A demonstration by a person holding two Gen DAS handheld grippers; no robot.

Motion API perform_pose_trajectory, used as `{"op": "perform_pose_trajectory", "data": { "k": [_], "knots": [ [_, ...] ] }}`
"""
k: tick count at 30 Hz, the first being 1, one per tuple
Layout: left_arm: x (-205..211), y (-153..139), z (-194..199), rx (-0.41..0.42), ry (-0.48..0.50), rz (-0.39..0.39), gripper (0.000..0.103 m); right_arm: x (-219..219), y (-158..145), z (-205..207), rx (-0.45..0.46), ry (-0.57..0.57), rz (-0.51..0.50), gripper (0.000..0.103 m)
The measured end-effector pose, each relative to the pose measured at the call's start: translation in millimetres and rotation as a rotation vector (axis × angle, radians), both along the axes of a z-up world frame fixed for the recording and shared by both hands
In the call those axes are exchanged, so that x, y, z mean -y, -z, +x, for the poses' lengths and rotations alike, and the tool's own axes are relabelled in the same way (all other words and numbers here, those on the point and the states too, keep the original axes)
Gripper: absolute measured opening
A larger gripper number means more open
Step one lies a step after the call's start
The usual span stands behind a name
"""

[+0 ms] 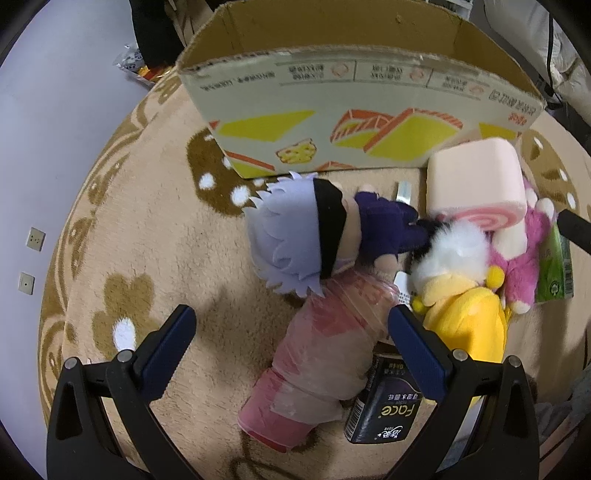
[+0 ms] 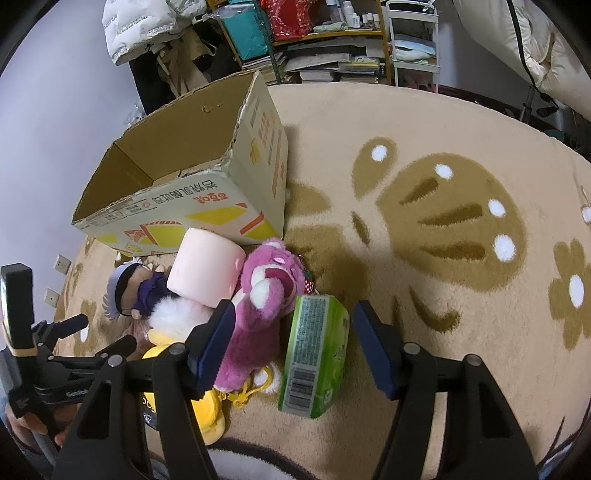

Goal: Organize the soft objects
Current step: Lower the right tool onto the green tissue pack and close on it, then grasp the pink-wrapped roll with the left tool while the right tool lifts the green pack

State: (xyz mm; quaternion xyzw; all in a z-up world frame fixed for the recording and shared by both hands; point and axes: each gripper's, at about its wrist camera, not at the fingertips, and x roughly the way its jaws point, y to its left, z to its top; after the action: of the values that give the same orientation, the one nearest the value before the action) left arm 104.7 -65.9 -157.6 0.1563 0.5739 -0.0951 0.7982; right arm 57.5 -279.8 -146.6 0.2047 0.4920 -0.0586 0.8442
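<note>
An open cardboard box stands on the beige rug. In front of it lie a lilac-haired doll in purple, a pink swiss-roll cushion, a yellow and white plush, a pink bear plush and a pink plastic-wrapped pack. My left gripper is open above the wrapped pack. My right gripper is open around a green tissue pack.
A black tissue pack lies beside the wrapped pack. The rug spreads wide to the right. Cluttered shelves and a white jacket stand behind the box. A purple-grey wall with sockets is at left.
</note>
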Motion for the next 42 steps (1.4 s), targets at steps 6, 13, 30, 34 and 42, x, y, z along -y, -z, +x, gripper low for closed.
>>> {"op": "perform_pose_trajectory", "data": {
  "k": [6, 13, 30, 34, 42],
  "knots": [
    [-1.3, 11.2, 3.1, -0.019, -0.009, 0.051, 0.102, 5.6, 3.7, -7.4, -0.041, 0.015, 0.05, 0.055],
    [-7.0, 19.0, 8.7, -0.056, -0.031, 0.028, 0.103, 11.4, 16.3, -5.2, -0.099, 0.033, 0.063, 0.047],
    [-2.9, 34.5, 9.8, -0.134, -0.012, -0.066, 0.058, 8.7, 28.5, 5.8, -0.113, -0.008, 0.082, 0.033],
    [-2.5, 28.9, 8.2, -0.13, -0.014, -0.074, 0.053, 1.2, 23.5, 4.9, -0.079, -0.035, 0.081, 0.032],
    [-9.1, 10.1, -10.6, -0.06, -0.069, -0.067, 0.044, -8.8, 1.7, -3.3, 0.002, -0.061, 0.061, 0.032]
  ]
}}
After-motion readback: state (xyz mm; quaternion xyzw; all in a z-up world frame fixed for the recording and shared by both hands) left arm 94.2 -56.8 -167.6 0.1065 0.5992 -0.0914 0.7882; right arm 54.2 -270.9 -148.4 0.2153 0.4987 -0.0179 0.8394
